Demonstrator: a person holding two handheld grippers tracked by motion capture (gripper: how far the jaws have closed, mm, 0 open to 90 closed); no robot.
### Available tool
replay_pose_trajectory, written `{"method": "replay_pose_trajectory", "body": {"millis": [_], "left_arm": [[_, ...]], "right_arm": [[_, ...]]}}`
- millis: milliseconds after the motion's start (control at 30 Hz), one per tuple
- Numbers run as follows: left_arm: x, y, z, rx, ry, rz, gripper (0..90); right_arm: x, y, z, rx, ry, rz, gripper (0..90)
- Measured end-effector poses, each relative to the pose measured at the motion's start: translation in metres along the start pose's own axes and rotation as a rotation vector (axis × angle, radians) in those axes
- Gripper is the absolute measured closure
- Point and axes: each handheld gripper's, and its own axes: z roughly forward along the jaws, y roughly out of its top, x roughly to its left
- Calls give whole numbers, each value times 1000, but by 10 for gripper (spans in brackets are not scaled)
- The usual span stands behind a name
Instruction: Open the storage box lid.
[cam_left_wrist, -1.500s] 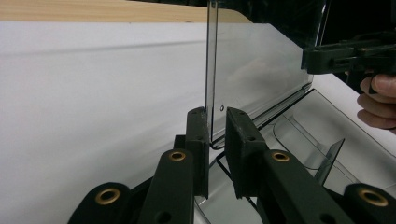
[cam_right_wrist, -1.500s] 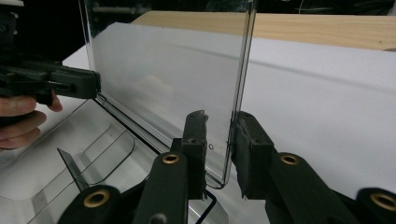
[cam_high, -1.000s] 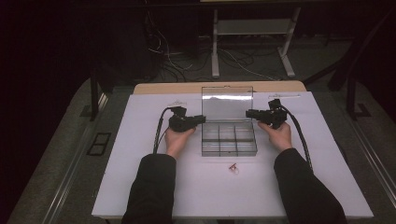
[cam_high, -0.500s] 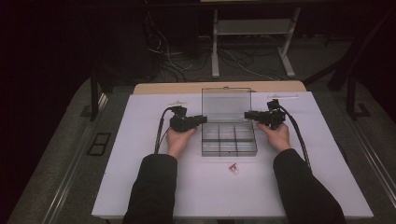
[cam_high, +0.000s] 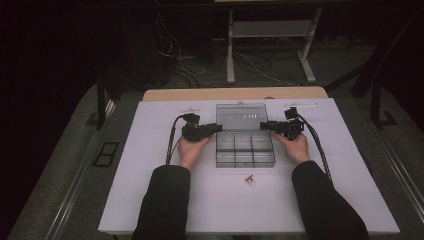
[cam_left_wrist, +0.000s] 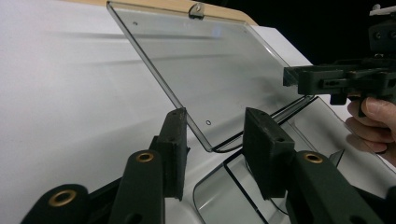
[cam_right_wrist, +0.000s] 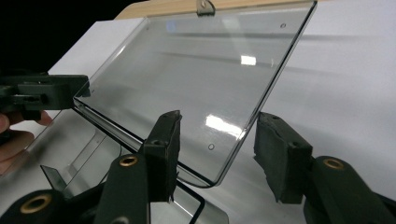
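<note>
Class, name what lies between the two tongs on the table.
The clear box, lid open, sits between the left tongs and right tongs, shown in the high view.

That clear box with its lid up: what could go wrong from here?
Both grippers' jaws have just been opening, and the lid edge sits between them ungripped, so it might drop shut or fall back. The left gripper and right gripper could nudge the light box. The small red piece lies loose nearby.
</note>
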Motion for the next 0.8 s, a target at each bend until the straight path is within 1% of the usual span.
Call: {"method": "replay_pose_trajectory", "body": {"millis": [67,200,233,400,500,533,633,733,800], "left_arm": [[1,0,0,1,-4,-5,581],[1,0,0,3,2,-7,551],[1,0,-1,7,6,-6,537],[-2,1,-5,19,16,18,453],[-2,3,-10,16,2,23,394],[-3,4,-12,14,0,25,367],[-4,6,-17,3,-24,19,292],[-7,7,-19,15,-24,29,222],[-10,7,-21,20,-20,38,174]], "right_arm": [[0,0,-1,3,-16,-4,519],[3,1,-4,-3,-15,-16,511],[3,2,-4,-9,-16,-32,504],[8,3,-7,-2,-29,-45,452],[12,3,-11,8,-43,-60,415],[13,3,-12,11,-47,-64,395],[18,5,-17,13,-48,-78,326],[23,6,-21,22,-45,-97,208],[27,6,-24,25,-43,-105,167]]}}
